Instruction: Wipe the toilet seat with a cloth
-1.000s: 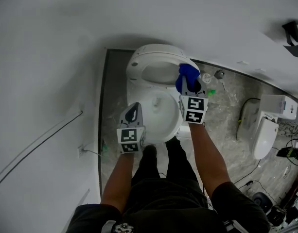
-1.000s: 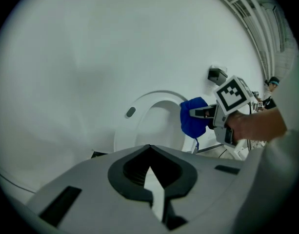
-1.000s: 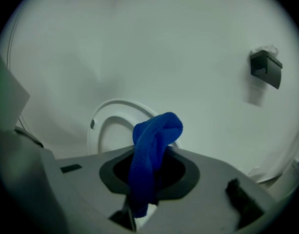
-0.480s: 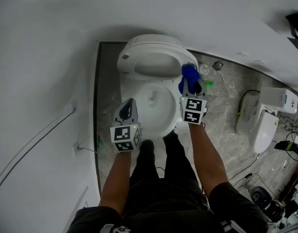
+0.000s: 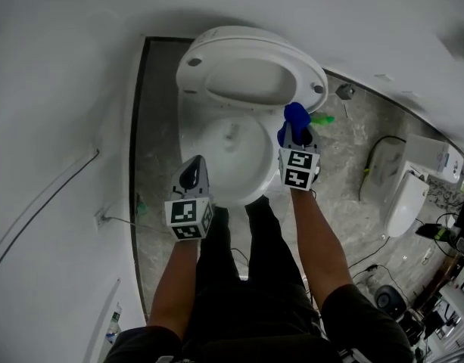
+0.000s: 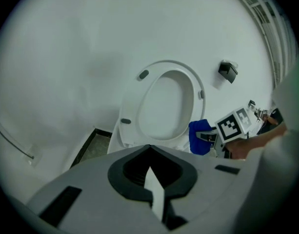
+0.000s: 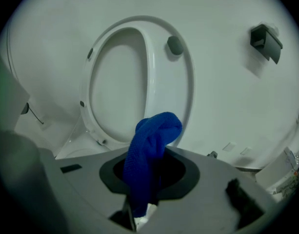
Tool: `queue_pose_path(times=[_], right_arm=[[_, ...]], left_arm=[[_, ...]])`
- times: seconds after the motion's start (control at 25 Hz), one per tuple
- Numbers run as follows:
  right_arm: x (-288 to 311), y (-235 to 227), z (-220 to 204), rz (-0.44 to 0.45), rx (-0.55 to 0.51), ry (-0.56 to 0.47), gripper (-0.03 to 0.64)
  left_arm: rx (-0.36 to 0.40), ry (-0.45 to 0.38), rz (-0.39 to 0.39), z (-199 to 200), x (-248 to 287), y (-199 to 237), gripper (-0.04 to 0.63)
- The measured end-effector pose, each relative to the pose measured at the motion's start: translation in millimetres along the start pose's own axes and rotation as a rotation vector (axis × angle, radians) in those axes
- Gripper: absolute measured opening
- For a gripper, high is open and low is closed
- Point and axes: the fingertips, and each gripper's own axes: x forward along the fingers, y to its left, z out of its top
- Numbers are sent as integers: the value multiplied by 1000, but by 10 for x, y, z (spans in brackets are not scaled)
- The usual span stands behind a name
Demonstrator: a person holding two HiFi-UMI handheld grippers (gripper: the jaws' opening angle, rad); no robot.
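Near the raised toilet seat's (image 5: 250, 45) right edge, the right gripper (image 5: 295, 136) clamps a blue cloth (image 5: 295, 116) — soft, limp, best pinched mid-bunch; the left gripper (image 5: 191, 171) is clenched, empty.

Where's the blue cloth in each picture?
Head view: blue cloth right of centre, in the right gripper.
Left gripper view: just right of and below centre.
Right gripper view: bottom centre, pinched between the jaws.
Shared landmark: the raised toilet seat.
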Motion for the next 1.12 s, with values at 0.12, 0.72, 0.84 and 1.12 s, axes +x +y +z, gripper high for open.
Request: queue_pose_path(times=[0.12, 0.72, 0.84, 1.12], right_arm=[[149, 63, -190, 10, -25, 39, 78], [832, 852, -711, 135, -170, 222, 78], [930, 1186, -661, 197, -263, 210, 78], [1157, 1709, -544, 256, -276, 229, 78]], left_arm=[[-23, 24, -8, -216, -14, -19, 0], [-106, 84, 40, -656, -140, 311, 0], [-114, 74, 51, -611, -159, 408, 0], [-130, 66, 56, -624, -227, 595, 0]])
